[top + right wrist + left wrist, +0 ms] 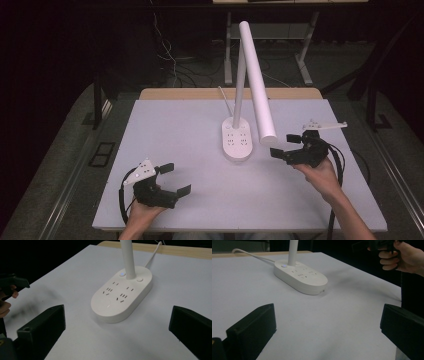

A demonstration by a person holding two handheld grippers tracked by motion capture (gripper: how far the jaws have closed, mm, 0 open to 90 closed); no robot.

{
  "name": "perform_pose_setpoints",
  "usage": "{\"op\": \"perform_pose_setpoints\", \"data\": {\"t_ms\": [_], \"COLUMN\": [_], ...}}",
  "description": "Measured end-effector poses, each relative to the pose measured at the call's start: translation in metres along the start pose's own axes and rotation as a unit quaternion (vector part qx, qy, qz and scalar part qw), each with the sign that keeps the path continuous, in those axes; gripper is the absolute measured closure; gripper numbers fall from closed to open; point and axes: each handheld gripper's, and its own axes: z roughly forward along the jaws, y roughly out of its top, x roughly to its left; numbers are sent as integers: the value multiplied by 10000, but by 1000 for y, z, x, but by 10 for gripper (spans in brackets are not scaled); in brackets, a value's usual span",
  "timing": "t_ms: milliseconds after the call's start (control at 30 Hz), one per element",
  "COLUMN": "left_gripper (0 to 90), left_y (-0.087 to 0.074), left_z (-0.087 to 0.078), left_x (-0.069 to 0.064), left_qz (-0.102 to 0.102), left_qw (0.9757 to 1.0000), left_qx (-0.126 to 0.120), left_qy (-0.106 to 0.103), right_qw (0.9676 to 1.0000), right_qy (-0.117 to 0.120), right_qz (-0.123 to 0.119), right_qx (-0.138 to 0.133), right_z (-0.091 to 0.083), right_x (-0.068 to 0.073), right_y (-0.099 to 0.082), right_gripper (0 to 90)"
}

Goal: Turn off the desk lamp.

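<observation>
The white desk lamp (238, 140) stands mid-table, sockets in its oval base, untouched. Right gripper (288, 145) hovers just beside it, jaws spread, empty; left gripper (175, 178) waits nearer, also released. Likely an approach: next, close in on the base buttons.

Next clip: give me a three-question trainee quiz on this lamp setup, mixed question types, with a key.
1. True or false: the right tool is shut on the lamp head.
2. Which tool is nearer the lamp base? A) left tool B) right tool
3. Fill in: the cord leaves the base toward the table's ____ edge.

Key: 1. False; both tools are open and hold nothing. 2. B. 3. far.
</observation>
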Motion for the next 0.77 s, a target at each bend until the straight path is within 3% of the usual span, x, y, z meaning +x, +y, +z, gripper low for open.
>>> {"op": "perform_pose_setpoints", "data": {"t_ms": [233, 533, 767], "left_gripper": [0, 0, 0], "left_y": [0, 0, 0], "left_z": [-1, -1, 0], "left_x": [0, 0, 0], "left_qz": [2, 4, 1], "left_qw": [10000, 10000, 10000], "left_qx": [-15, 3, 19], "left_qy": [24, 24, 31], "right_qw": [10000, 9996, 9994], "right_qy": [21, -190, -308], "right_qz": [33, 46, 94], "right_qx": [-46, -219, -98], "right_z": [-13, -25, -28], "right_x": [8, 17, 21], "right_y": [-25, -62, -88], "right_gripper": [6, 6, 7]}}
